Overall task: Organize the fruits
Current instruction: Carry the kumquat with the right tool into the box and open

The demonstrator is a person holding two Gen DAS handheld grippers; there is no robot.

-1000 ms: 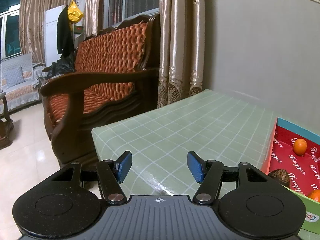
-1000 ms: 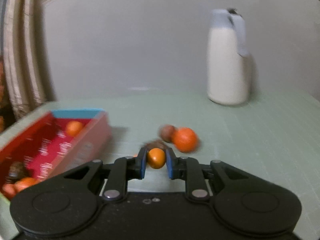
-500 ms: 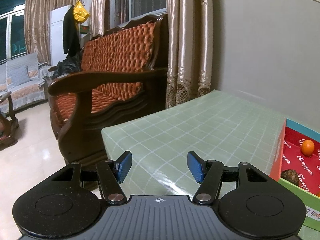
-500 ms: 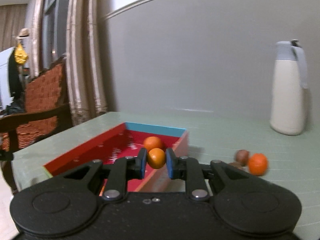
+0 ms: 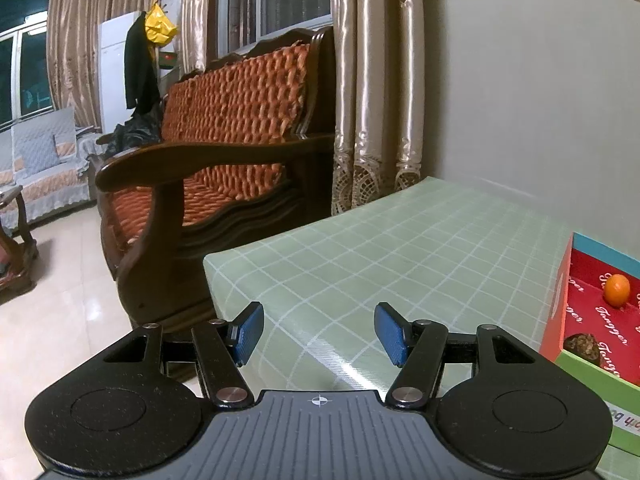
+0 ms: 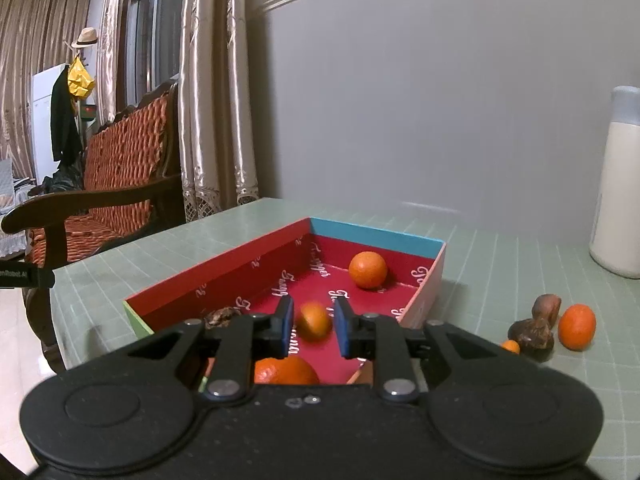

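The right gripper hangs over the shallow red-lined cardboard box on the green checked tablecloth, its blue pads parted with a visible gap on each side of the small orange fruit between them. That fruit is blurred, so it is probably dropping free into the box rather than being held, though the view does not settle it. Half a second ago the same fruit sat sharp and pinched between closed pads at the box's near edge; now the jaws have spread and the gripper has advanced over the red floor, which fits a release above the tray. Inside already lie a round orange near the blue end wall, a larger orange under the gripper body, and a dark wrinkled fruit. Waiting outside to the right are another orange and two brown fruits. The left gripper stays wide open and empty over the table corner, clear of the work.
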